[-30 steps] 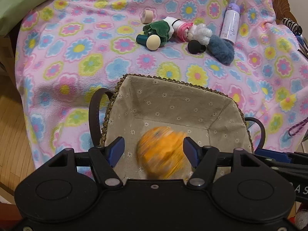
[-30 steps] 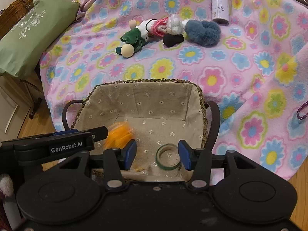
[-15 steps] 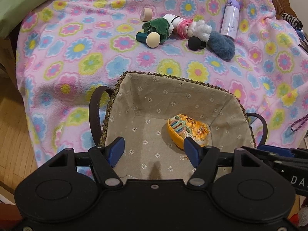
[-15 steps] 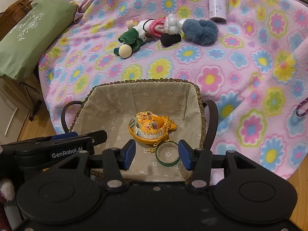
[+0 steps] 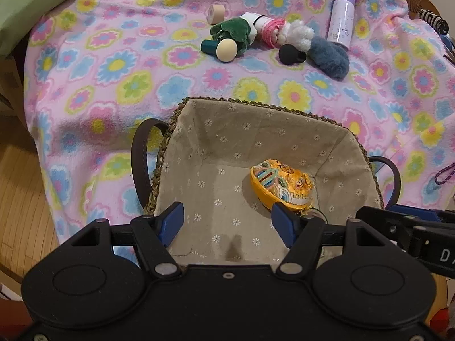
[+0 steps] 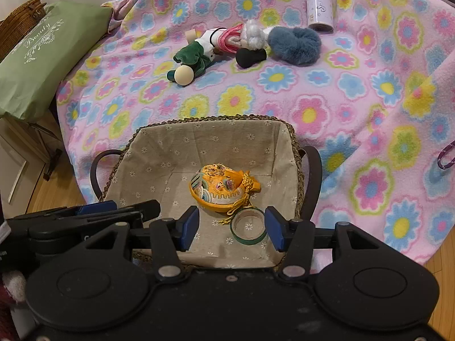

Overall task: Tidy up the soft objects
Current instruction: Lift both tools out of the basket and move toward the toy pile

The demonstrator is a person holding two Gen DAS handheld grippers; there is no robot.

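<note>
I hold both grippers above the woven basket with the daisy-print beige lining (image 6: 199,142), which sits on the pink flower-patterned fleece blanket (image 6: 355,91). The embroidered orange fabric pouch with a gold tassel (image 6: 221,189) lies on the basket floor; beside it, nearly touching, is a green-edged tape ring (image 6: 248,226).

Step in hand, as I judge it: one soft item is deposited, and the next is to be fetched.

- Left gripper (image 5: 227,221): jaws set moderately apart, nothing between them; the pouch lies beyond the right pad, untouched.
- Right gripper (image 6: 231,227): jaws at a narrow setting, holding nothing. The tape ring shows between the blue pads but lies on the lining below them; no pad presses on it.

Remaining soft items lie together on the blanket beyond the basket: a green velvet plush piece (image 6: 196,55), a pink and white doll (image 6: 239,38) and a blue-grey fluffy scrunchie (image 6: 294,45). The next move calls for reaching over the basket's far rim and widening one gripper for the bulky scrunchie.

Legible writing: "Beauty" in white script on the green cushion (image 6: 42,54). The lilac bottle (image 6: 320,2) carries script I cannot read.
</note>
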